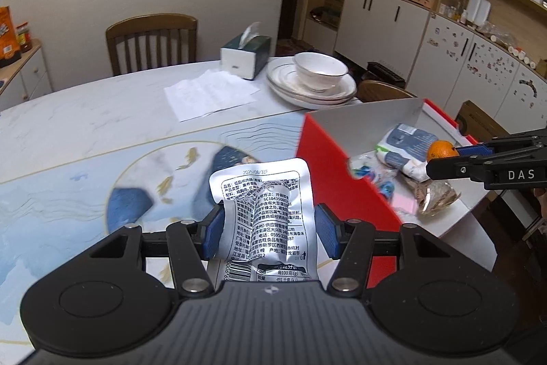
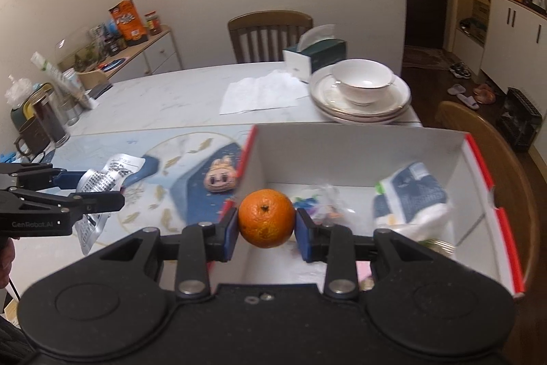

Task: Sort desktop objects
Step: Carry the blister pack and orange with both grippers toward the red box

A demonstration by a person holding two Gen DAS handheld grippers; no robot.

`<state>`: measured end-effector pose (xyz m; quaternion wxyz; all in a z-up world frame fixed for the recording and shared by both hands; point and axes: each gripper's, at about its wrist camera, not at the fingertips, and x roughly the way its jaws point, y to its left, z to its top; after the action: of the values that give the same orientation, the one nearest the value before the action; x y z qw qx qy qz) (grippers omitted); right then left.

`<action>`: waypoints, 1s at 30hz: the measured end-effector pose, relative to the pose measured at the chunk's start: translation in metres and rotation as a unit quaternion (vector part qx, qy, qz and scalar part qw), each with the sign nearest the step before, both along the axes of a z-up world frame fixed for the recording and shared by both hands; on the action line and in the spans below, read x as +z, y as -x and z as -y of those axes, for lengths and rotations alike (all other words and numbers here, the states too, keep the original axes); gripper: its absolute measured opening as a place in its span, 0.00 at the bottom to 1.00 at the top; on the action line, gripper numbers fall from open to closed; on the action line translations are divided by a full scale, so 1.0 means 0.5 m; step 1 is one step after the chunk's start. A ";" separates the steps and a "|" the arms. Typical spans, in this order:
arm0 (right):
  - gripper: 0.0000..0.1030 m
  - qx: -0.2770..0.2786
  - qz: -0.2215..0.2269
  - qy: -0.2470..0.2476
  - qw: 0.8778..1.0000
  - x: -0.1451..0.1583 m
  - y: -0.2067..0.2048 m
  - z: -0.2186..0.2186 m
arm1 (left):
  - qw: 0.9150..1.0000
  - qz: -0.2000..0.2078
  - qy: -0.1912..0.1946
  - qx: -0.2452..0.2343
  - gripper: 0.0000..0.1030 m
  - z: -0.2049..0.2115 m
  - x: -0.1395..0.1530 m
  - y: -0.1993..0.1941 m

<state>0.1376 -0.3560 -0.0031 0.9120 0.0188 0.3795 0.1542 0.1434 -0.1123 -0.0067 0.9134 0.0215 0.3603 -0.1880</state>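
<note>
Right claw (image 2: 266,230) grips orange (image 2: 266,217) over red box (image 2: 355,156), which already holds several packets. Left claw (image 1: 268,230) clamps foil packet (image 1: 263,211), box to its right. Bunny toy (image 2: 220,179) left on surface.

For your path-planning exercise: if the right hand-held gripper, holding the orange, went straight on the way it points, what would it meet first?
Probably the box: the right hand-held gripper with its orange points down into it, toward the floor or small packets there. Depth is unclear.
</note>
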 end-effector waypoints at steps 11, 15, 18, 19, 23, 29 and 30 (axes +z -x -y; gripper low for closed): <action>0.33 -0.044 -0.001 -0.001 0.999 -0.014 0.009 0.107 | 0.998 0.010 -0.011 -0.054 0.53 0.123 0.008 -0.019; 0.33 -0.059 -0.002 0.001 0.998 -0.020 0.016 0.141 | 0.997 0.008 -0.013 -0.075 0.53 0.168 0.005 -0.033; 0.33 -0.071 -0.004 0.003 0.997 -0.025 0.019 0.163 | 0.996 0.008 -0.017 -0.091 0.53 0.203 0.002 -0.041; 0.33 -0.074 -0.004 0.004 0.997 -0.027 0.020 0.170 | 0.995 0.009 -0.018 -0.097 0.53 0.214 0.002 -0.044; 0.33 -0.084 -0.008 0.009 0.996 -0.036 0.020 0.190 | 0.993 0.006 -0.022 -0.118 0.54 0.255 -0.003 -0.057; 0.33 -0.088 -0.022 0.019 0.996 -0.058 0.009 0.209 | 0.989 -0.004 -0.031 -0.143 0.54 0.309 -0.021 -0.077; 0.33 -0.089 -0.026 0.021 0.995 -0.062 0.006 0.211 | 0.989 -0.007 -0.033 -0.147 0.54 0.317 -0.025 -0.080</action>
<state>0.1346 -0.4617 -0.0343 0.9122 0.0372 0.4030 0.0638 0.1833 -0.2706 -0.0190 0.8722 0.1027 0.3658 -0.3081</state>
